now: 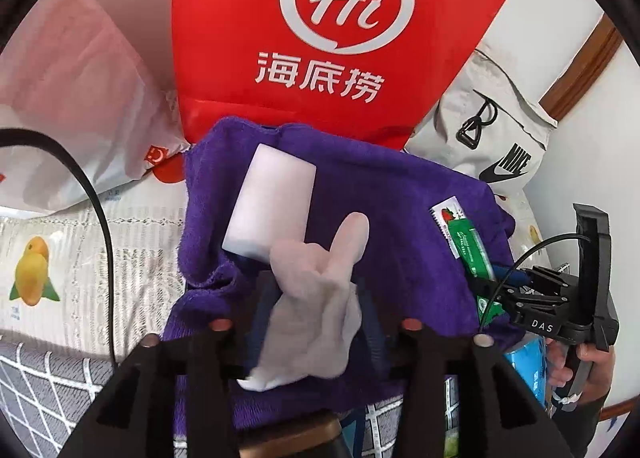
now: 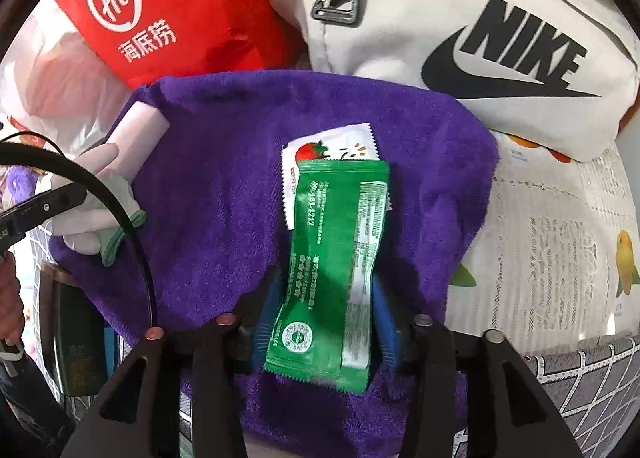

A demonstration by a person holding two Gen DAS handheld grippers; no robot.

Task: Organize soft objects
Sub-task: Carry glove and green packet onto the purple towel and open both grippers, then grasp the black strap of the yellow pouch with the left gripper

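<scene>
Spread across patterned bedding (image 1: 132, 258): purple terry towel (image 2: 224, 185), already carrying white foam block (image 1: 270, 201) near its far left corner, tomato sachet (image 2: 332, 145) mid-right. Left gripper (image 1: 316, 322) parted around pale fabric glove (image 1: 320, 298), right gripper (image 2: 320, 322) parted around green foil sachet (image 2: 340, 250); both apparently just set down, bundling likely left.

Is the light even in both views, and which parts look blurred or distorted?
Left wrist view: daylight, the white glove close and soft, edges bent by the fisheye. Right wrist view: the green packet sharp above, smeared at its lower end; a shadow on the purple towel beside it.
</scene>
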